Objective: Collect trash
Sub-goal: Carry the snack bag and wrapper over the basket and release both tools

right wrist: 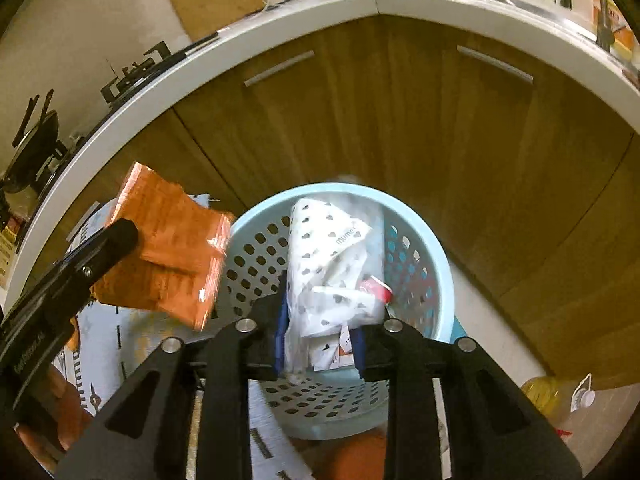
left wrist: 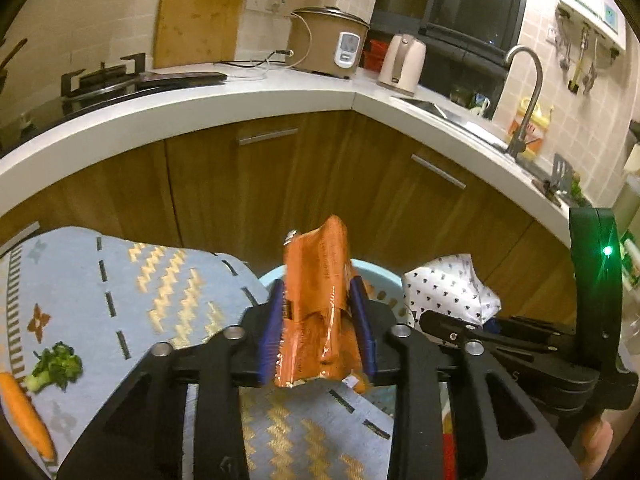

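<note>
Two claws each clamp trash: the left gripper (left wrist: 318, 320) pinches an orange wrapper (left wrist: 320, 300), the right gripper (right wrist: 320, 336) a white patterned wrapper (right wrist: 332, 272). With the blue basket (right wrist: 416, 216) just beneath and ahead, the orange wrapper, left of the rim, could miss if released now.

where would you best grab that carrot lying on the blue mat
Grip the carrot across its thick middle, coming straight down from above. It lies flat on the mat, with the greens beside its upper end, so a mid-body pinch looks likeliest to clear them.
</note>
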### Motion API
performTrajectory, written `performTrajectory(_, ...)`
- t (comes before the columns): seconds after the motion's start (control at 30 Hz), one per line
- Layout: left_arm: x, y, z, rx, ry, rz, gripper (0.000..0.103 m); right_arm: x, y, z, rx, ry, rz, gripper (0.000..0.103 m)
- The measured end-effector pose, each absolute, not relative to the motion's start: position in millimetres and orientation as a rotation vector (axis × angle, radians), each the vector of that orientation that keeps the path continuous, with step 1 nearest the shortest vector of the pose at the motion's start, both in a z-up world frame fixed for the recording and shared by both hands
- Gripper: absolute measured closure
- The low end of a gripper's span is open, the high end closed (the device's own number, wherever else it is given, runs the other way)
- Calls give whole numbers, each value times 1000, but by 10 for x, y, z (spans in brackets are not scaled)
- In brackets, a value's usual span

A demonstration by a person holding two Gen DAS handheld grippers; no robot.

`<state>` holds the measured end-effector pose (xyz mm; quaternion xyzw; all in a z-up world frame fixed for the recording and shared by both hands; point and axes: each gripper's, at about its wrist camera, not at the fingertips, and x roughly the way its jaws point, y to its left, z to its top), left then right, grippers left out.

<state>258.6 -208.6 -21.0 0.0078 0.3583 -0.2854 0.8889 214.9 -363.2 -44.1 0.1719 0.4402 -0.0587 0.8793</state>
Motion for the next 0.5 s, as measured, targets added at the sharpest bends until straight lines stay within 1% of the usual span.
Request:
performTrajectory(0.03,2578,-2099,-221,19,748,-593,70,2157,-3661,-468,365,923,-122,73)
performTrajectory(0.1,2586,-2114,-242,23,753,-590,68,2157,-3683,-485,370,921,-128,71)
performTrajectory(0.2,2572,-2105,-230,25,746,-592,59,2148,-3741,-503,385,918,-130,71)
performTrajectory(0.23,2566,-2102,-221,26,742,-592,52,2142,-3751,-503,384,919,-138,64)
performTrajectory(0.27,2563,-2105,-207,28,738,-592,50,2134,-3756,-499,379,919,-145,60)
performTrajectory(0.3,2551,-2107,-192,33,731,-588,50,2118,-3762,-483,376,911,-153,58)
performTrajectory(0.5,2486,-2032,-133,30,720,-575,50,2010,-3759,-348,393,866,-134,58)
